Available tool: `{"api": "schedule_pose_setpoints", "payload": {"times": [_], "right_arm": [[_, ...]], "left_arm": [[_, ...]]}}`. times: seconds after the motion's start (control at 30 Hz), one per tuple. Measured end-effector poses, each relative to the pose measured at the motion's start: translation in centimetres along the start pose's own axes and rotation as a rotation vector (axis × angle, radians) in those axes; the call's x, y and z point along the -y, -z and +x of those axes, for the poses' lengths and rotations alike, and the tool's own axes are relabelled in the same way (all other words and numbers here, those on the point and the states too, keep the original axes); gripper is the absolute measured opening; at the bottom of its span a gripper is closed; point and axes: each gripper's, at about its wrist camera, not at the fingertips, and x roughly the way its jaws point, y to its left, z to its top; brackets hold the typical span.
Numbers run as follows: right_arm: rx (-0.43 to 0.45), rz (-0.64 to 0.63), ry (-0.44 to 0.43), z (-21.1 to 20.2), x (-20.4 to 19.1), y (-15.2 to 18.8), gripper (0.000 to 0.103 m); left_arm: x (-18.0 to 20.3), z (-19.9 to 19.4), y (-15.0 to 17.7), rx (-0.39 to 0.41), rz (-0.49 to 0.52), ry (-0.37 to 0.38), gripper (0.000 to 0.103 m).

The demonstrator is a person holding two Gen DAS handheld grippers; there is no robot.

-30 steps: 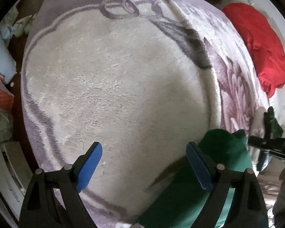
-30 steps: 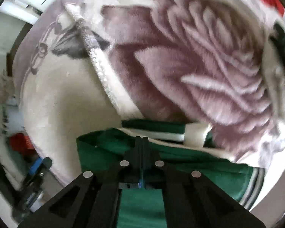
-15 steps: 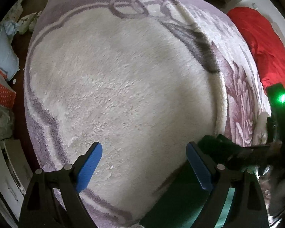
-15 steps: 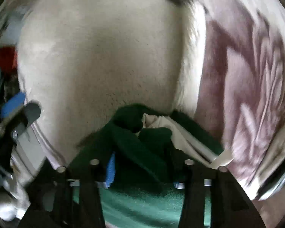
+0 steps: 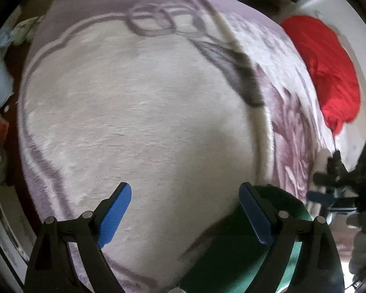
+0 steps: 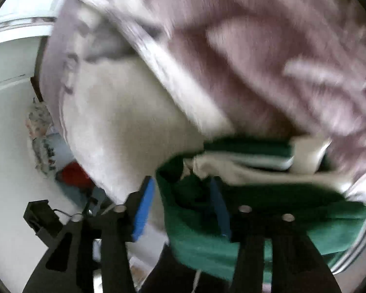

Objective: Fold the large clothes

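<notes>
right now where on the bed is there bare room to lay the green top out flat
The wide cream middle of the blanket is bare, bordered by the ring pattern at the far end and the purple flower panel on the right. It is crowded at the near right corner with the green garment, and the red cloth fills the far right.

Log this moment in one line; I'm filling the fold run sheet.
left gripper: open, empty, over blanket | right gripper: jaws opening, letting go of green garment | red cloth: untouched
</notes>
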Motion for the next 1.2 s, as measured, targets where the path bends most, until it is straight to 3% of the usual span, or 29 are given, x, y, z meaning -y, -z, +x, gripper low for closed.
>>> {"api": "schedule_pose_setpoints", "payload": {"times": [0.17, 0.23, 0.3, 0.4, 0.47, 0.53, 0.63, 0.67, 0.7, 0.73, 0.77, 0.9, 0.97, 1.03, 1.07, 1.1, 1.13, 1.2], "right_arm": [[0.240, 0.061, 0.096, -6.9, 3.1, 3.5, 0.063], [0.324, 0.117, 0.136, -9.3, 5.9, 6.9, 0.063], [0.401, 0.204, 0.189, -11.2, 9.8, 10.9, 0.072], [0.476, 0.296, 0.252, -11.7, 14.9, 15.0, 0.080], [0.474, 0.309, 0.274, -10.5, 18.3, 16.2, 0.081], [0.463, 0.338, 0.199, -8.7, 21.6, 16.4, 0.081], [0.398, 0.418, -0.061, -4.9, 26.1, 15.0, 0.080], [0.377, 0.461, -0.143, -3.6, 27.4, 14.5, 0.072], [0.405, 0.485, -0.215, -2.8, 28.2, 14.3, 0.049], [0.418, 0.469, -0.230, -2.2, 28.0, 14.2, 0.034], [0.426, 0.437, -0.236, -2.1, 27.2, 14.0, 0.027], [0.603, 0.338, -0.185, -6.1, 24.6, 14.8, 0.023], [0.602, 0.350, -0.196, -5.2, 25.8, 13.9, 0.023], [0.525, 0.350, -0.158, -2.8, 27.1, 12.5, 0.034], [0.465, 0.337, -0.159, -1.7, 27.7, 11.8, 0.048], [0.421, 0.348, -0.182, -1.4, 28.4, 11.7, 0.061], [0.414, 0.353, -0.201, -1.8, 28.7, 11.9, 0.066], [0.432, 0.335, -0.230, -3.5, 29.2, 13.6, 0.085]], "left_arm": [[4.7, 1.7, 1.3, -0.083, 0.146, 0.082, 0.090], [7.8, 3.6, 2.3, -0.118, 0.260, 0.051, 0.090], [9.7, 5.8, 3.1, -0.133, 0.330, 0.001, 0.090], [10.2, 7.8, 2.6, -0.103, 0.337, -0.026, 0.099], [9.5, 8.6, 1.7, -0.109, 0.302, -0.014, 0.103], [9.2, 8.7, 1.4, -0.113, 0.290, -0.004, 0.103], [10.1, 8.1, 1.7, -0.083, 0.320, -0.043, 0.103], [10.6, 8.0, 1.8, -0.071, 0.333, -0.056, 0.103], [11.1, 7.8, 2.0, -0.054, 0.351, -0.083, 0.103], [11.2, 7.7, 2.1, -0.040, 0.359, -0.103, 0.103], [11.3, 7.6, 2.2, -0.030, 0.360, -0.113, 0.103], [11.5, 8.3, 1.9, -0.028, 0.326, -0.091, 0.103], [12.1, 8.4, 2.1, -0.021, 0.339, -0.109, 0.103], [12.4, 7.9, 2.2, -0.011, 0.346, -0.139, 0.103], [12.3, 7.5, 2.2, -0.012, 0.336, -0.135, 0.103], [12.1, 6.8, 2.2, -0.016, 0.308, -0.114, 0.103], [11.9, 6.1, 2.4, -0.019, 0.278, -0.072, 0.103], [11.4, 4.3, 3.4, -0.018, 0.231, 0.007, 0.103]]}}
